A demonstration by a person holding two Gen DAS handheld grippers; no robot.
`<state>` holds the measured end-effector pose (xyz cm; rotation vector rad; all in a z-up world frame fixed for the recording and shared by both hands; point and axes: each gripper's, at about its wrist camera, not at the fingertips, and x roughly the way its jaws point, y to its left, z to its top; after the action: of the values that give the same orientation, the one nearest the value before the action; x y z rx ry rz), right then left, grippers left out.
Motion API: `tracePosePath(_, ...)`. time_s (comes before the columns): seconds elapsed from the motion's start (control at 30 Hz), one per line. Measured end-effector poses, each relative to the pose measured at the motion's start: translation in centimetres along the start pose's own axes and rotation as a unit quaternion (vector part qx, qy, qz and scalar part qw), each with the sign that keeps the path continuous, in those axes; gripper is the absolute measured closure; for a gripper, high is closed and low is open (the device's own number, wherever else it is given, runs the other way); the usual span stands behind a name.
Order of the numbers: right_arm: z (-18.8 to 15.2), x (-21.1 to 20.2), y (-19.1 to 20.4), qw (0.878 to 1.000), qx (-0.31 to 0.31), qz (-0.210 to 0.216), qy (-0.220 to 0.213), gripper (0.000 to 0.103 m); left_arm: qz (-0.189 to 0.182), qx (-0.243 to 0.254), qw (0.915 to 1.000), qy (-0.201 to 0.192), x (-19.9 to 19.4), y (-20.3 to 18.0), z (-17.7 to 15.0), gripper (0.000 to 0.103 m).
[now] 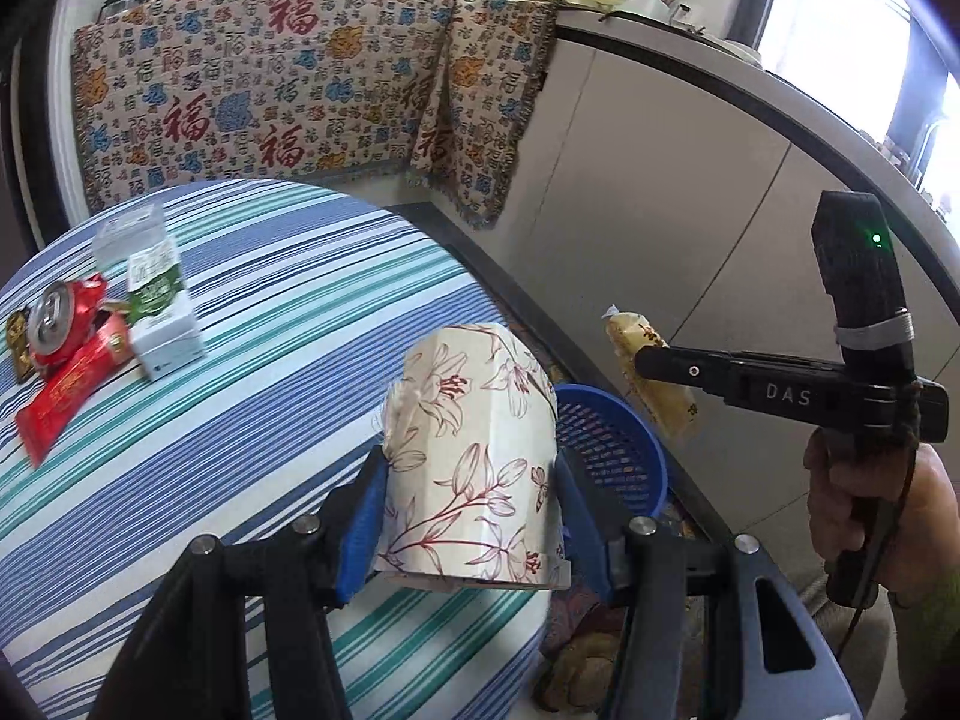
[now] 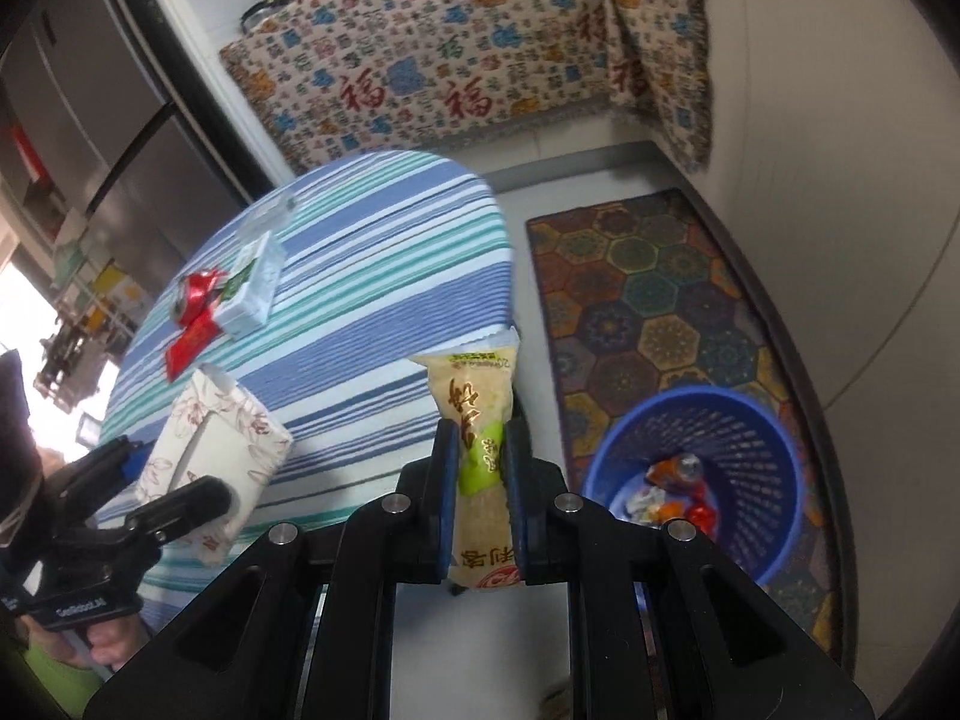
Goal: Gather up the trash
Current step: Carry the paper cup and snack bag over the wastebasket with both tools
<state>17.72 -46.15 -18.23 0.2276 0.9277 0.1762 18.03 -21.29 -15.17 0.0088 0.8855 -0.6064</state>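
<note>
Two grips: I saw the left gripper [image 1: 468, 516] clamping the floral pack [image 1: 474, 450], the right gripper [image 2: 480, 498] pinching the yellow packet [image 2: 477, 420].
Basket: I found the blue basket [image 1: 612, 450] half hidden behind that pack.
Basket contents: blurred wrappers.

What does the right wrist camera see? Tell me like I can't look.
The right hand-held gripper pinches a yellow snack packet near a striped round table. A blue basket with trash sits on the floor to its right.

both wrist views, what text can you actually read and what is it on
"DAS": on the black body of the right gripper.
"福": large red character repeated across the patterned cloth.
Yellow snack packet in the right gripper: red-brown characters, too distorted to read.
Label on the left gripper: too blurred.
Green and white cartons and red wrapper: print too small.
</note>
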Motion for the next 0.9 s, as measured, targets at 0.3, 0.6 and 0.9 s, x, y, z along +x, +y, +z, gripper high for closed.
tracePosePath(0.3,0.1,0.0,-10.0,0.994,0.069,-0.08,-0.017,0.089,-0.042,0.036,0.998,0.032,7.7,-8.2,2.4,0.047)
tracePosePath(0.6,-0.4,0.2,-15.3,0.991,0.094,-0.096,-0.018,0.089,-0.054,0.041,0.9959,0.06,15.4,-10.9,2.1,0.047)
tracePosePath(0.9,-1.0,0.0,-17.6,0.987,0.127,-0.092,-0.016,0.088,-0.046,0.061,0.9941,0.077,19.6,-12.4,1.8,0.046)
